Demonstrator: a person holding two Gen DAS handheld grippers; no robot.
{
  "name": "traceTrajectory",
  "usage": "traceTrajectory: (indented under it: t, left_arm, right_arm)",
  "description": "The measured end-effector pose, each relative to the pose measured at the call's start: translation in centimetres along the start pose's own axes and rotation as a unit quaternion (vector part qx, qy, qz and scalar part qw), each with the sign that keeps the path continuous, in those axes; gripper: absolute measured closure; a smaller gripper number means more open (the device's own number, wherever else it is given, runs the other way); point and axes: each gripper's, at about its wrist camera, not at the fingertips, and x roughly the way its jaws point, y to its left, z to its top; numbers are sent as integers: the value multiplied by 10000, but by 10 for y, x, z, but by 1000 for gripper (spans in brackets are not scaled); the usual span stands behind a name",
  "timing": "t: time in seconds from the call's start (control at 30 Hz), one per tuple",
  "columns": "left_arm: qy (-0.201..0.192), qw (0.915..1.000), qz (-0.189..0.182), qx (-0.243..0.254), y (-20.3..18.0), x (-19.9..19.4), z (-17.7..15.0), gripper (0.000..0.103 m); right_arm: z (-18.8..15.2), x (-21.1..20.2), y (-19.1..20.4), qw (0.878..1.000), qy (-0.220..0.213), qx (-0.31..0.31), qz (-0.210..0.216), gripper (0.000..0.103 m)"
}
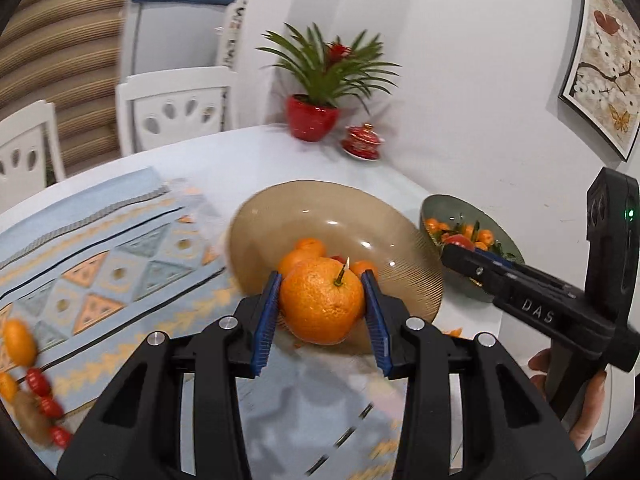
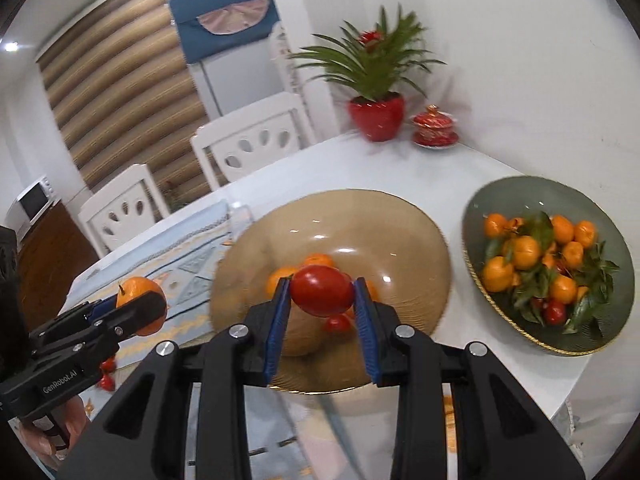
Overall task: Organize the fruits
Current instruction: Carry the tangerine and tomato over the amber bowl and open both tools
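While your two grippers hang over the near edge of the bench (image 2: pixel 360 168), a red potted plant (image 1: pixel 312 120) and a red lidded cup (image 1: pixel 362 140) stand well back by the wall, with two white chairs (image 1: pixel 176 108) beyond the patterned runner (image 1: pixel 120 248). Your left gripper (image 1: pixel 322 300) has its jaws pinching a large orange (image 1: pixel 320 300) in front of the amber bowl (image 1: pixel 340 208), which holds a few fruits. Your right gripper (image 2: pixel 322 292) has its jaws clamped on a red tomato (image 2: pixel 322 290) above that same bowl. Beside it, the green bowl (image 2: pixel 500 196) holds roughly ten small oranges among leaves. Loose fruit lies blurred on the runner's near left end.
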Motion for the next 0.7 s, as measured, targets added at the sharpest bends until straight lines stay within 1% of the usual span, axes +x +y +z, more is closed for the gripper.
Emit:
traceTrajectory:
  t: [0.2, 0.33, 0.57, 0.7]
  left_arm:
    - [285, 9996, -25, -21, -3, 37, -3, 63]
    - [449, 9990, -1, -68, 1, 55, -7, 63]
    - [514, 9984, 4, -244, 8, 63, -7, 63]
    - [512, 9984, 41, -225, 8, 62, -8, 63]
  right_arm:
    - [-6, 35, -20, 9989, 403, 182, -135, 72]
    - [-9, 48, -27, 9980, 559, 232, -187, 71]
    - [-7, 54, -26, 9976, 632, 186, -207, 71]
    - [-8, 57, -26, 9972, 677, 195, -232, 71]
